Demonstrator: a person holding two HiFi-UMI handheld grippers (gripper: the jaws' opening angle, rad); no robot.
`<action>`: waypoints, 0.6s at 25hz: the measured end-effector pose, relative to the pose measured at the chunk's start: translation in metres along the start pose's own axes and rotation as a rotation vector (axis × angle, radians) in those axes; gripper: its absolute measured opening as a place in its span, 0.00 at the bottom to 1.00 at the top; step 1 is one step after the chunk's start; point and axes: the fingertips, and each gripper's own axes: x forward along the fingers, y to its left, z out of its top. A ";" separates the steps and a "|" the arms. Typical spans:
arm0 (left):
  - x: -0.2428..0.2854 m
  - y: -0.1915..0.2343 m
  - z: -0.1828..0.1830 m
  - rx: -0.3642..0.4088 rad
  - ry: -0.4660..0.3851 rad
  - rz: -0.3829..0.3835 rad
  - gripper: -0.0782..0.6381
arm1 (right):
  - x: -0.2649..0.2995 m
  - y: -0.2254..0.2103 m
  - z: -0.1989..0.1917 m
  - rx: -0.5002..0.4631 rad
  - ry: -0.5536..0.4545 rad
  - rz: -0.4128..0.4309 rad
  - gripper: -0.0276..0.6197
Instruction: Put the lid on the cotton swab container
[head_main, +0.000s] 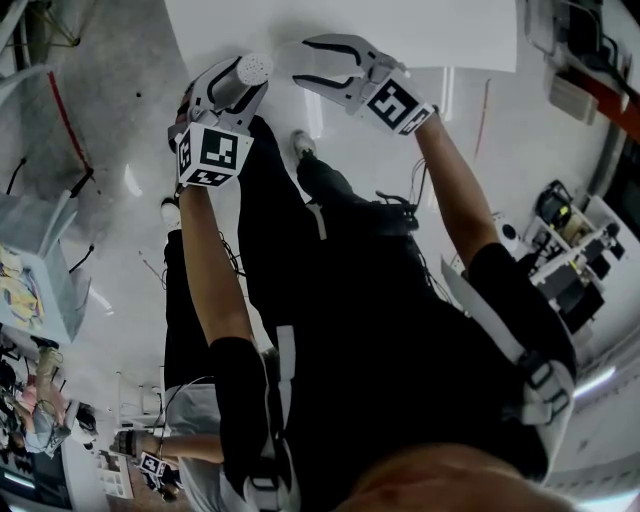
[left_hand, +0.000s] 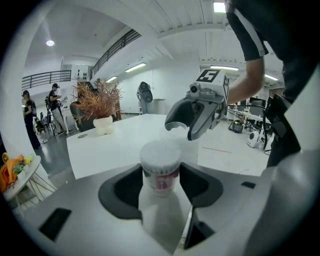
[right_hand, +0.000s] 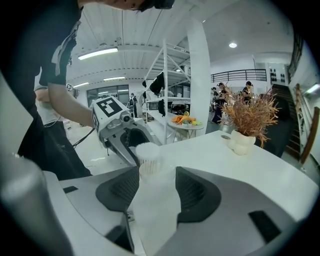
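Cotton swab container (left_hand: 160, 167) fills left tool (left_hand: 160, 176); right tool (right_hand: 151, 186) holds lid (left_hand: 176, 128).

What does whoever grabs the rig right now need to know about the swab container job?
Left gripper: shut on the cotton swab container, held in the air, top open with the swabs showing.
Right gripper: shut on the clear lid, close to the container but not touching it.
Done: both parts are in hand and facing each other.
Left: bring the lid over the open top and press it on.
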 end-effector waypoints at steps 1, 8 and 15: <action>0.000 0.000 0.000 -0.004 -0.003 0.002 0.43 | -0.001 0.000 0.001 -0.008 0.000 -0.002 0.38; 0.002 -0.008 0.005 -0.009 -0.021 -0.001 0.43 | -0.015 0.003 0.019 -0.061 -0.030 -0.003 0.38; -0.001 -0.004 0.001 -0.005 -0.026 -0.005 0.43 | -0.004 0.007 0.041 -0.085 -0.058 0.021 0.38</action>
